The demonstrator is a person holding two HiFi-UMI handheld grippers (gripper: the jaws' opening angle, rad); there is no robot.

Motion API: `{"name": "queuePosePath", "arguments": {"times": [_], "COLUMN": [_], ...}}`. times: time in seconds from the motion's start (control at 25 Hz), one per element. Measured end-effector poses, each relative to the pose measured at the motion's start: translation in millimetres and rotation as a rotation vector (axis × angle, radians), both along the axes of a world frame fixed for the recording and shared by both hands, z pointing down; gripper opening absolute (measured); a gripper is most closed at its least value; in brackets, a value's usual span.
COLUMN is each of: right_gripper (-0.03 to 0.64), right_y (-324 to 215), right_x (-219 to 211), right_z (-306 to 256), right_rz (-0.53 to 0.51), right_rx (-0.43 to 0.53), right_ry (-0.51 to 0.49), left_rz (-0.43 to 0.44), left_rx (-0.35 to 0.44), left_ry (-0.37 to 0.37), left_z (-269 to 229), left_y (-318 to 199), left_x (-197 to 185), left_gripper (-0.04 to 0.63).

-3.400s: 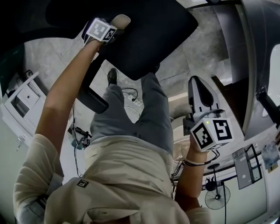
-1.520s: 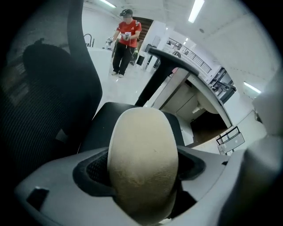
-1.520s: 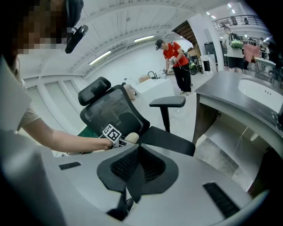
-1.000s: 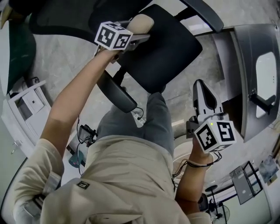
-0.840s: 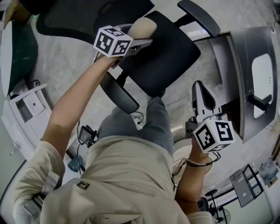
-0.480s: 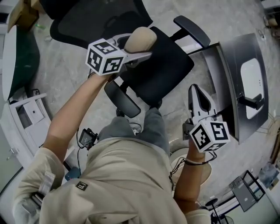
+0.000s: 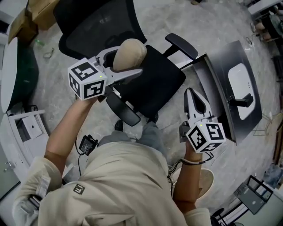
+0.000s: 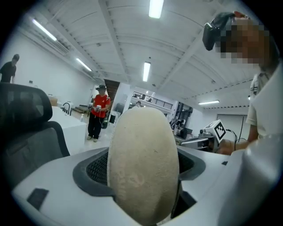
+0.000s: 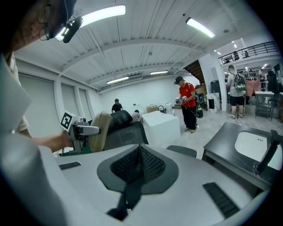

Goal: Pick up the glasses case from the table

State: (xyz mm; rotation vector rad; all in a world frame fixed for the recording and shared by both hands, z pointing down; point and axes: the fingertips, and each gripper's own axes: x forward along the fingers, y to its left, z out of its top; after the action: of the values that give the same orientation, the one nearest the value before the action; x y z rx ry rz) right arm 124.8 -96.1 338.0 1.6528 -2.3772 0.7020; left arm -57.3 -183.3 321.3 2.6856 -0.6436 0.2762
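Head view, far left: noted a cardboard box (image 7: 42, 11) at the top corner. Found the left gripper (image 7: 126, 62) held out at arm's length, with its left marker cube (image 7: 87, 79) facing the camera. Read its jaws as clamped on the glasses case (image 7: 129, 53): tan, oval, fuzzy-surfaced, pinched from both sides, one rounded end sticking out past the jaw tips. Confirmed in the left gripper view: case upright between the two dark pads, filling the gap and touching both. Placed the case in the air, resting on nothing, over the black office chair (image 7: 152, 84) about where seat meets mesh backrest. Logged two armrests, one just below the left gripper, one at the seat's far side. Saw a person in a red shirt (image 8: 98, 112) standing far off in the left gripper view.

Centre: noted the holder's beige shirt (image 7: 124, 185) and a grey trouser leg near the chair base.

Right: found the right gripper (image 7: 191, 95) just beside the seat edge, pointing forward, right marker cube (image 7: 205, 137) by the hand. Read its jaws as pressed together with nothing between them; in the right gripper view the pads meet along one seam. Noted a grey table (image 7: 221, 103) further right, carrying a white panel (image 7: 241, 81), well apart from the case.
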Motion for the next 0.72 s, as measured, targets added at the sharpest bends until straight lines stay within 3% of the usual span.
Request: {"name": "queuePosePath", "arguments": {"times": [0.4, 0.72], "right_gripper": [0.025, 0.025], "right_y": [19.7, 42.0], "right_x": [12.5, -11.4], "right_z": [-47.8, -83.6], "right_rz": [0.021, 0.002], "right_rx": [0.087, 0.161], "right_ry": [-0.002, 0.007], "left_rz": [-0.033, -0.045], "left_rx": [0.123, 0.208], "left_ry": [0.075, 0.139], "left_z": [-101.1, -153.3], "left_y": [46.6, 89.3], "left_x": [-19.7, -58.2], "left_gripper": [0.413, 0.413]}}
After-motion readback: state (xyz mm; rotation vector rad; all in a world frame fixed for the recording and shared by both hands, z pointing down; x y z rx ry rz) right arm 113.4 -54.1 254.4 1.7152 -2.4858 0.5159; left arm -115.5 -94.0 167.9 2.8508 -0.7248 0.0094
